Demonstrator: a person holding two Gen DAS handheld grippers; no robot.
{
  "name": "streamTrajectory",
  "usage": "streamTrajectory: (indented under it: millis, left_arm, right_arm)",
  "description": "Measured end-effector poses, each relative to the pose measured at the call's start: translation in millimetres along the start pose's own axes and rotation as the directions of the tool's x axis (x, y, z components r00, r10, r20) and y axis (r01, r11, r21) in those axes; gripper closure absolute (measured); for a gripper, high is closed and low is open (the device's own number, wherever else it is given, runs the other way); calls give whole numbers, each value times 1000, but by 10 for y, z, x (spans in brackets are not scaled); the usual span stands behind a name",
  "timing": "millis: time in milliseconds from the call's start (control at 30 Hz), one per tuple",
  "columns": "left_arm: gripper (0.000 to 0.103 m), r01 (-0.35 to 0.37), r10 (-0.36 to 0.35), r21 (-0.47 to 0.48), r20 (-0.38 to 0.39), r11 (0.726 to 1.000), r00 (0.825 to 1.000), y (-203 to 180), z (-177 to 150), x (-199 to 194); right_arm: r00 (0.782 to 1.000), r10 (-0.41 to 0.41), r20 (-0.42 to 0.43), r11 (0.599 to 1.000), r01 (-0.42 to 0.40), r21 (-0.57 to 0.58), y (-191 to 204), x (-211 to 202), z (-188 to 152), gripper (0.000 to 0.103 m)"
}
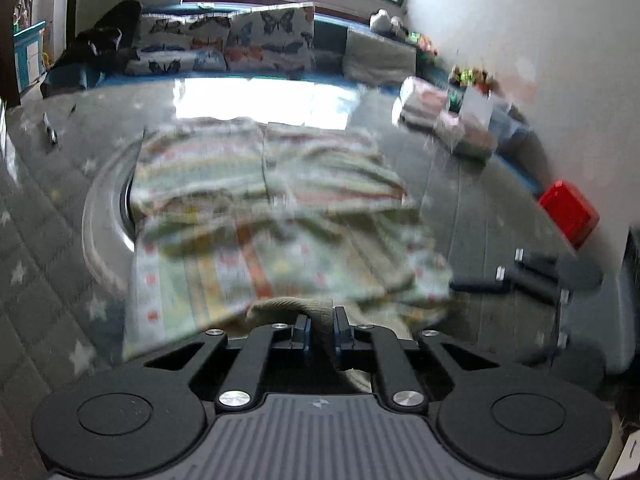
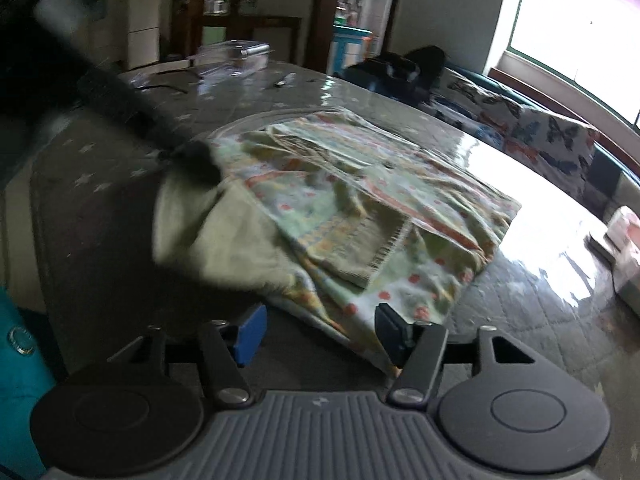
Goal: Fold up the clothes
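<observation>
- A glossy grey table (image 1: 60, 208), its quilted cover printed with pale stars, is carrying everything and reflecting window light along its far side.
- A patterned garment (image 1: 256, 208), partly folded into layers, is lying on the middle of the table, over a round raised disc (image 1: 100, 216) set in the top.
- A small dark object (image 1: 51, 130), too blurred to identify, is lying near the far left edge.
- A stack of folded fabric (image 1: 444, 116) is sitting at the far right.
- A red box (image 1: 568, 212) is resting by the right edge, beside the wall.
- A clear plastic container (image 2: 232, 54) is standing at the table's far end in the right wrist view.
</observation>
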State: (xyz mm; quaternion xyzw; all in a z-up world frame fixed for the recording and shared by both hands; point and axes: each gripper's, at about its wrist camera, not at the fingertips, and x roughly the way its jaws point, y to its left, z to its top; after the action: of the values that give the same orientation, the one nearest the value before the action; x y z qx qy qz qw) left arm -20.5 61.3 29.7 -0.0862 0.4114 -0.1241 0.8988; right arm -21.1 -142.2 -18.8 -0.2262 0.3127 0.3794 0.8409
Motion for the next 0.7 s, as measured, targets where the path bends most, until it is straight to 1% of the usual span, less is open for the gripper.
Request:
streamTrajectory:
  millis: [33,167,200,267,333,367,400,433,467,500,533,567,600,700]
  left_arm:
    - [92,8,-8,-9,6,1000,1000,22,62,15]
    - [92,34,-34,-44,5,998,999,118,254,112]
    - [92,33,-33,-47,4,998,999,137,283,133]
    - [92,34,-35,-53,-3,998,999,176,313,167]
    - [92,38,-38,-53,-6,998,999,208,314,179]
    - [90,37,-38,-50,-5,998,999,223,306,172]
    - [89,35,-35,-47,-3,998,999,240,296,160]
    - [89,31,-31,-44,2,999,1000,263,282,139]
    - [84,27,-26,-40,8,999,1000,288,264,113]
    - [75,18,-18,-30,17,999,1000,304,240,78]
    - [69,6,-6,-11,31,1000,1000,311,208,34]
    - [54,-6,6,7,45,1000,999,317,177,-11]
    - [49,-19,18,26,59,999,998,324,145,-55]
    - [46,-62,56,81,73,995,996,339,27,-104]
  right_arm:
    - [1000,8,5,1000,-8,-13,21,8,9,36]
    - [999,21,40,999,-19,-42,86,115,115,36]
    - [999,21,49,999,-19,-44,94,147,146,37]
    - [997,30,66,999,-29,-25,79,215,220,42]
    - [996,54,72,998,-55,13,30,281,298,57]
    - [995,70,73,996,-73,41,-9,306,334,62]
    - [994,78,71,994,-84,72,-57,322,361,72]
    - [994,87,70,990,-94,103,-105,339,389,75]
    - [993,95,68,985,-104,134,-153,355,417,76]
    - [992,105,68,979,-115,166,-204,371,443,79]
    - [990,117,73,971,-129,199,-267,381,464,80]
    - [990,123,74,965,-137,222,-307,386,481,80]
    - [989,126,76,961,-141,239,-340,392,494,81]
    - [987,133,90,950,-153,272,-408,400,513,83]
